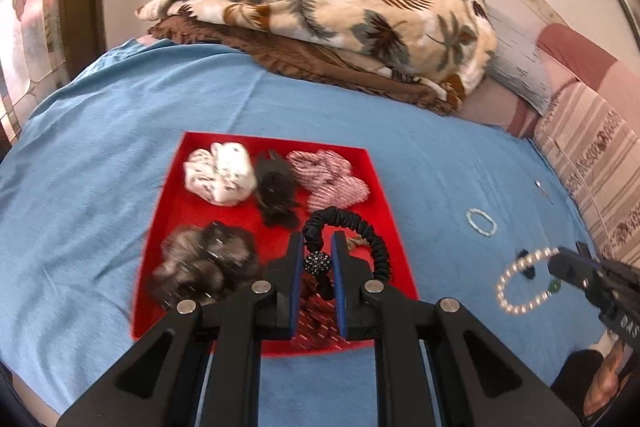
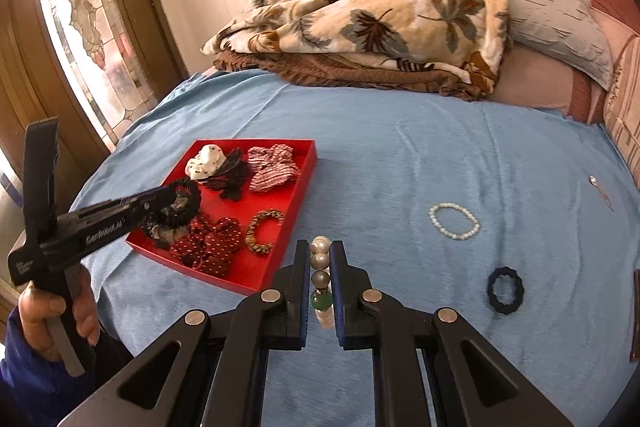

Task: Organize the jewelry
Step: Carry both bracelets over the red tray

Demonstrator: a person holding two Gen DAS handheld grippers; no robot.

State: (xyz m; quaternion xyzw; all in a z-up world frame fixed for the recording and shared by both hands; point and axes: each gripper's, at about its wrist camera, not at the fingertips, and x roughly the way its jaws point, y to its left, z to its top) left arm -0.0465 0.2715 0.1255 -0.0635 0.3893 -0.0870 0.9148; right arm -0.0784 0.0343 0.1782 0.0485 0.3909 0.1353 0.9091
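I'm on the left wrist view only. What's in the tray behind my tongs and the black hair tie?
Observer: Behind your black hair tie, a leopard-print hair tie lies in the red tray, beside a red dotted scrunchie.
Operator: And the dark thing behind the pearl bracelet?
Observer: A dark blue ring hair tie, lying flat on the blue sheet, apart from the white bead bracelet.

Left gripper (image 2: 172,197) body: white lettering, roughly "GenRobot.AI"; right gripper (image 1: 560,261): "DAS".
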